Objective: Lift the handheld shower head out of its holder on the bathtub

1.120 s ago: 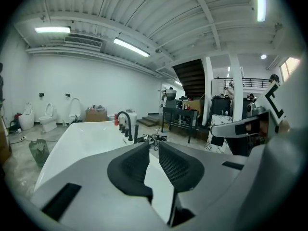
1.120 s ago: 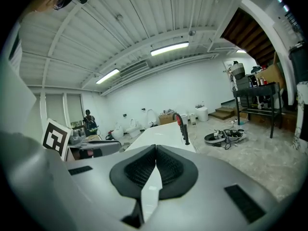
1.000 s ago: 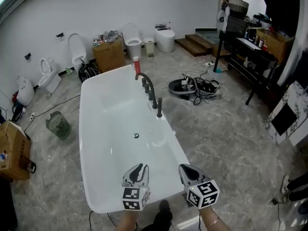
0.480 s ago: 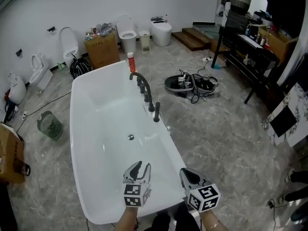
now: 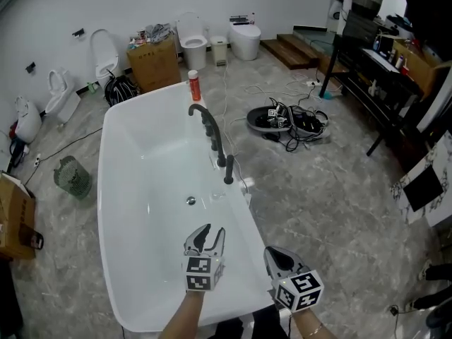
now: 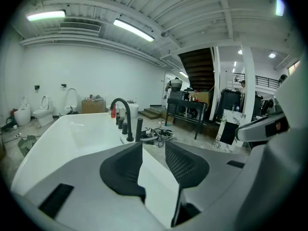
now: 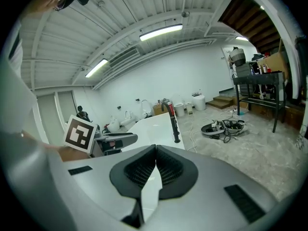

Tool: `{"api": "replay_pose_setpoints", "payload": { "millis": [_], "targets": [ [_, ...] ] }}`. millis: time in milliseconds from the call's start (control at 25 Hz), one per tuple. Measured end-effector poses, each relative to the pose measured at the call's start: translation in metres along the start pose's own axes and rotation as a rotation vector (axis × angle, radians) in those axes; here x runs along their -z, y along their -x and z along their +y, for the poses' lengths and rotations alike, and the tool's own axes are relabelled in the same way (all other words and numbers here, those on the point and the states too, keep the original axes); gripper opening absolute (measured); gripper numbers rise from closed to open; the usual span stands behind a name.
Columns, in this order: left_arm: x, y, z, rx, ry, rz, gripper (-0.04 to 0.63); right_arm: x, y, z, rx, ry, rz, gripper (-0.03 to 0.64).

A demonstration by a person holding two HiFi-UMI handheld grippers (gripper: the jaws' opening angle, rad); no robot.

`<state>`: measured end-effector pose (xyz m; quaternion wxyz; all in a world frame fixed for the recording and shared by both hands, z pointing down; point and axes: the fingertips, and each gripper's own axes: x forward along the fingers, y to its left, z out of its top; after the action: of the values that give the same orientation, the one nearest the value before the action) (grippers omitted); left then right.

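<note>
The white bathtub (image 5: pixel 123 189) runs away from me. On its right rim stands a dark arched faucet (image 5: pixel 204 115) with a row of dark knobs. The handheld shower head (image 5: pixel 229 169) is the upright dark stick nearest me, standing in its holder. It also shows in the left gripper view (image 6: pixel 139 129) and the right gripper view (image 7: pixel 176 128). My left gripper (image 5: pixel 213 232) hangs over the tub's near end, well short of the shower head; its jaws are opening with nothing between them. My right gripper (image 5: pixel 272 253) is shut and empty beside the tub's near right rim.
A red bottle (image 5: pixel 193 85) stands on the tub's far rim. A black basin with tangled cables (image 5: pixel 286 122) lies on the floor to the right. Toilets, a cardboard box (image 5: pixel 152 66) and a green basket (image 5: pixel 73 177) line the back and left. A black shelf (image 5: pixel 374 48) stands far right.
Both grippers have moved forward along the tub toward the faucet. The left gripper's jaws have spread apart. The right gripper's jaws stay together.
</note>
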<state>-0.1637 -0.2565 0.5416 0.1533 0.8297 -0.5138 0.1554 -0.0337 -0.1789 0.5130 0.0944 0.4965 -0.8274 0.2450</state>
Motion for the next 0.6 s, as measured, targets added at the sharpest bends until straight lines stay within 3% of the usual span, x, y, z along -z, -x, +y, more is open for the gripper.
{"api": "replay_pose_setpoints", "payload": {
  "millis": [280, 600],
  "targets": [
    [-0.017, -0.119, 0.008, -0.052, -0.01, 0.025, 0.175, -0.014, -0.063, -0.091, -0.045, -0.004, 0.065, 0.006],
    [0.001, -0.284, 0.034, -0.124, 0.0, 0.056, 0.189, -0.004, -0.163, -0.208, -0.101, -0.007, 0.128, 0.006]
  ]
}}
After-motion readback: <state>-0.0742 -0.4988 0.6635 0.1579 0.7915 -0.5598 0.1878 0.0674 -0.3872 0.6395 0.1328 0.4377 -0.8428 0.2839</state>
